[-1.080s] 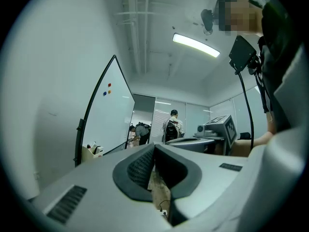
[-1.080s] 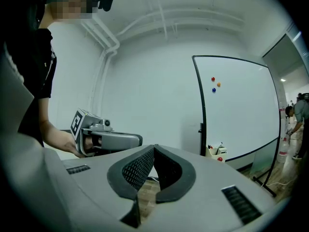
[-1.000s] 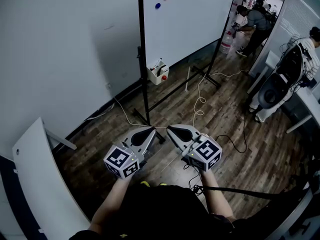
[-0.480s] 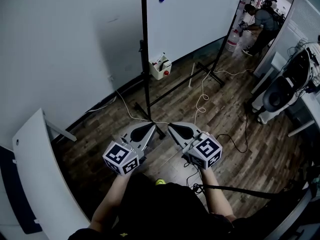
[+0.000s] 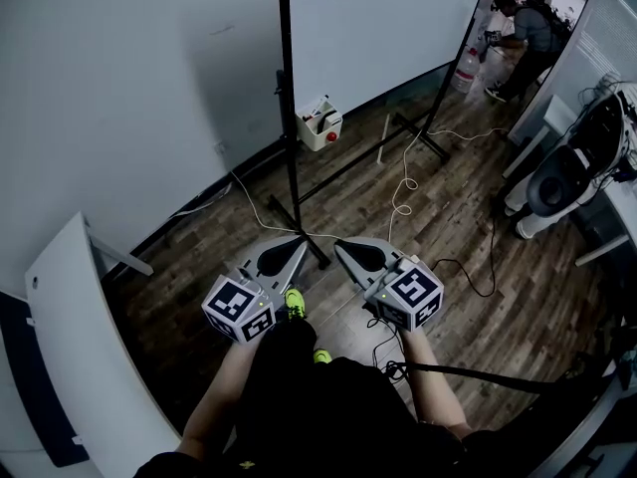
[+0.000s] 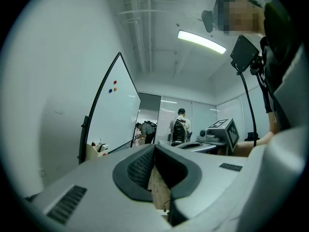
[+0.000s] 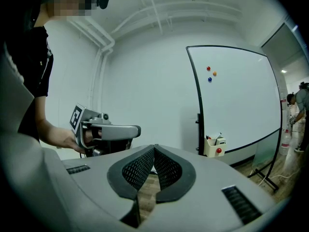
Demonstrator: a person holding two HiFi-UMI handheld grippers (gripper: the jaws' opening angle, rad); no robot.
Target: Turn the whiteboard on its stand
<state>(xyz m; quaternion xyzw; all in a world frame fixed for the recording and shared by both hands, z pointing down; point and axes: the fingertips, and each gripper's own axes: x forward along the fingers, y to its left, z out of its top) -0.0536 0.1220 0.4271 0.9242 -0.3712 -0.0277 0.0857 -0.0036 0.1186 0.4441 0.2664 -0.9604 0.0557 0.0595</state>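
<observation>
- Both forearms reach forward, with the left gripper (image 5: 299, 244) and right gripper (image 5: 340, 246) side by side and pointing roughly level
- Both pairs of jaws are pressed together, gripping nothing
- The whiteboard (image 5: 388, 28) stands on its black stand (image 5: 290, 147) ahead, well apart from both grippers

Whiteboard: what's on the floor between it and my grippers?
Head view: wood floor, a loose white cable and the stand's black base bars; nothing else.

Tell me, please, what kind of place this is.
Probably an office or lab: a whiteboard on a stand, a bare wood floor, and a person busy beyond the doorway.
</observation>
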